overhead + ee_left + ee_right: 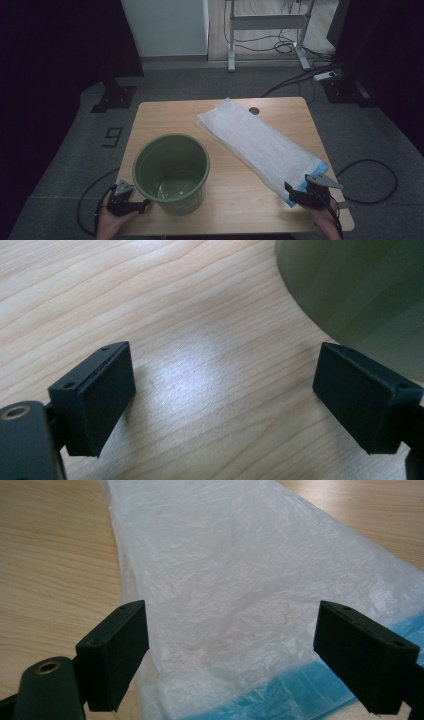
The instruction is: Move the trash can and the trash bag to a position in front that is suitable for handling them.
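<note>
Bag (260, 145) lies flat, long axis diagonal, blue end (280, 695) toward right hand-held gripper (306, 192)

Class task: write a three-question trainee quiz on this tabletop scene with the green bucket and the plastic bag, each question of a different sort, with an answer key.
1. True or false: the left gripper is clamped on the green bucket.
2. Which end of the white plastic bag lies at the right gripper? A) the plain white end B) the blue-banded end C) a knotted end
3. Fill in: both things rest on a ______ table.

Key
1. False: its jaws stand open beside the bucket, over bare wood.
2. B: the blue band lies between the open jaws.
3. wooden
</note>
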A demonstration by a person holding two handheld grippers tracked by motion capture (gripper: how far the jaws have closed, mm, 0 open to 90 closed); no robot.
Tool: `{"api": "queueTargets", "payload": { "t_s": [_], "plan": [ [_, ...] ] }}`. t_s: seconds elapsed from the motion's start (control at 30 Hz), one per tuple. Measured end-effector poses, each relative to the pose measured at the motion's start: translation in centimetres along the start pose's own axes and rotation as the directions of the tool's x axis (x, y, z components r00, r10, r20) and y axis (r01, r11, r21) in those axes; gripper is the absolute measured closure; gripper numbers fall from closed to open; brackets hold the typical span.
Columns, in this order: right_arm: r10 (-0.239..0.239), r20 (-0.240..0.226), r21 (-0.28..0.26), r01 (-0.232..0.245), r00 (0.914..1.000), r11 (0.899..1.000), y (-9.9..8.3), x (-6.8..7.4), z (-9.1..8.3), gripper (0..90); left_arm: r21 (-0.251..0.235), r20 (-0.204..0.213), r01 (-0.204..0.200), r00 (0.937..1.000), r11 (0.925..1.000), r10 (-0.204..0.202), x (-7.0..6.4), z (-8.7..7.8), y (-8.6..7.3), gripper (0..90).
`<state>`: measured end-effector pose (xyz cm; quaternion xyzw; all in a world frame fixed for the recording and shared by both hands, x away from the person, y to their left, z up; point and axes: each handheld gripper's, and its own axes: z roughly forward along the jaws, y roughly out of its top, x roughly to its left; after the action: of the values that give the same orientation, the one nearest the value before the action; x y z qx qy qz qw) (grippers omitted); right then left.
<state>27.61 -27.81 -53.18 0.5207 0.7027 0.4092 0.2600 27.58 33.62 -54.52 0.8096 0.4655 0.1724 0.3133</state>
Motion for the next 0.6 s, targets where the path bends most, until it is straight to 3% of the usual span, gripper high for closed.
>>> {"api": "queueTargets", "payload": {
  "t_s": [0.13, 0.3, 0.4, 0.53, 0.6],
  "plan": [
    [-0.010, 0.025, 0.009, 0.010, 0.9996, 1.000, -0.1, -0.4, 0.3, 14.0, 0.008, -0.020, -0.007, 0.9998, 0.9999, 0.007, 0.2, -0.5, -0.1, 9.4],
    [-0.002, 0.032, 0.004, 0.002, 0.9995, 1.000, -0.1, -0.5, 0.0, 14.0, -0.038, -0.021, 0.010, 0.9997, 0.9992, -0.010, -0.2, -1.8, -0.6, 9.7],
    [0.003, 0.034, 0.000, -0.003, 0.9994, 1.000, -0.1, -0.5, -0.1, 14.0, -0.082, -0.006, -0.012, 0.9999, 0.9966, 0.011, -1.2, -3.4, -1.4, 9.5],
    [0.009, 0.030, 0.001, -0.009, 0.9995, 1.000, -0.1, -0.7, 0.0, 14.0, -0.119, 0.022, -0.032, 0.9992, 0.9924, 0.035, -2.2, -4.3, -1.8, 9.5],
    [0.018, 0.030, 0.000, -0.018, 0.9994, 1.000, 0.0, -0.9, 0.1, 14.0, -0.138, 0.071, -0.083, 0.9931, 0.9870, 0.093, -3.3, -4.8, -1.7, 8.3]
  ]
}}
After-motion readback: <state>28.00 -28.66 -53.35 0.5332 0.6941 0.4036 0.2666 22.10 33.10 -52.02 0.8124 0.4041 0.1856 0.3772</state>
